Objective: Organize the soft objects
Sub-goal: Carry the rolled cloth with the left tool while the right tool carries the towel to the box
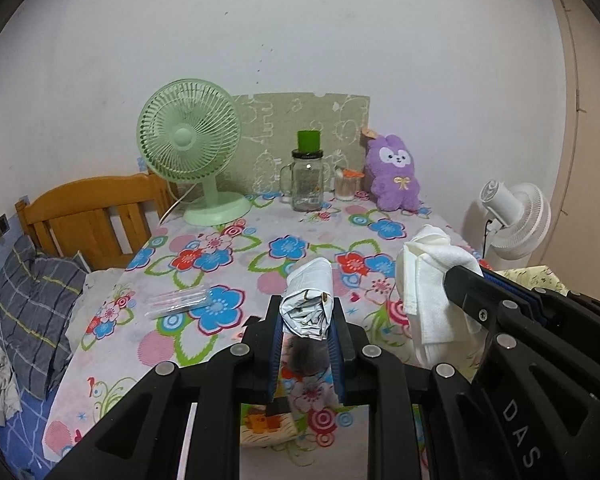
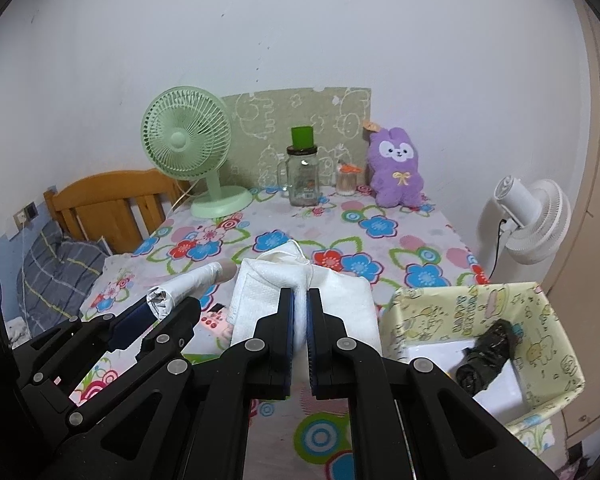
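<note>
Left hand-held gripper (image 1: pixel 306 320) was clamped on a rolled-up silvery white bundle (image 1: pixel 309 296), holding it up off the flowery worktop (image 1: pixel 260 248), with the roll poking forward out between the blue pads. Off to the far left sat the bed with a plaid pillow (image 1: pixel 32 304) and a wooden headboard (image 1: pixel 88 216). A clear plastic packet (image 1: pixel 178 302) lay flat on the worktop near its left edge. Along the back went a green desk fan (image 1: pixel 190 148), a glass jar with a green cap (image 1: pixel 307 178), a little cup of cotton swabs (image 1: pixel 346 188) and a purple plush bunny (image 1: pixel 394 172) propped by the wall.

Right hand-held gripper (image 2: pixel 299 320) was squeezed tight on a folded white towel (image 2: pixel 300 292), also lifted above the worktop, just beside the roll. Right of that was a yellow cartoon-print box (image 2: pixel 540 320) at the worktop's edge, with a dark folded umbrella (image 2: pixel 486 356) lying inside it. A white fan (image 2: pixel 534 216) stood past the worktop's right side.
</note>
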{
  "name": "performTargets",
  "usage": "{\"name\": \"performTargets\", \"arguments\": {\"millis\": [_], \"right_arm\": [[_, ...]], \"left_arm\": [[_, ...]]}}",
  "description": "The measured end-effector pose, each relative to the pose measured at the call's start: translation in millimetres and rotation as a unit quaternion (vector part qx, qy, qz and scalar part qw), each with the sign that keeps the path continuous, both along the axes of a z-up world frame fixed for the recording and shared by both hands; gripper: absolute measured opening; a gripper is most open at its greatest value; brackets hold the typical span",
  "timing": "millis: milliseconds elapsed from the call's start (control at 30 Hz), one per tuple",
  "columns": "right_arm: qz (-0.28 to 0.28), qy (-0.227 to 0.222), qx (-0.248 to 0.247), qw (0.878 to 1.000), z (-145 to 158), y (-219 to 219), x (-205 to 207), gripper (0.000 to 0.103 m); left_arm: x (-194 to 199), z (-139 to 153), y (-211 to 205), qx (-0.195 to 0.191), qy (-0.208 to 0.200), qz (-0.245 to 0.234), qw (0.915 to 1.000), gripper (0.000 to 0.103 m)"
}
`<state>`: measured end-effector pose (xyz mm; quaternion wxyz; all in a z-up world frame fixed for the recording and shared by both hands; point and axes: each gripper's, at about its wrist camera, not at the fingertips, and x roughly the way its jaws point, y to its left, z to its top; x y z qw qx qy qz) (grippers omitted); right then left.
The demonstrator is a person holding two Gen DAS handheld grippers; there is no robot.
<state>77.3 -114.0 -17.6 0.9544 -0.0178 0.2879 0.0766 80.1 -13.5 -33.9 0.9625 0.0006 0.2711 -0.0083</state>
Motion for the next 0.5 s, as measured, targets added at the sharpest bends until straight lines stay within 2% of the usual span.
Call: {"name": "performTargets", "arguments": {"millis": [500], "right_arm": [[-0.029,-0.021,-0.006,0.999,17,-41,-5,0.008]], "left_arm": [[2,14,-41,-0.002,-0.018,-0.035,0.9992,0.019]]}}
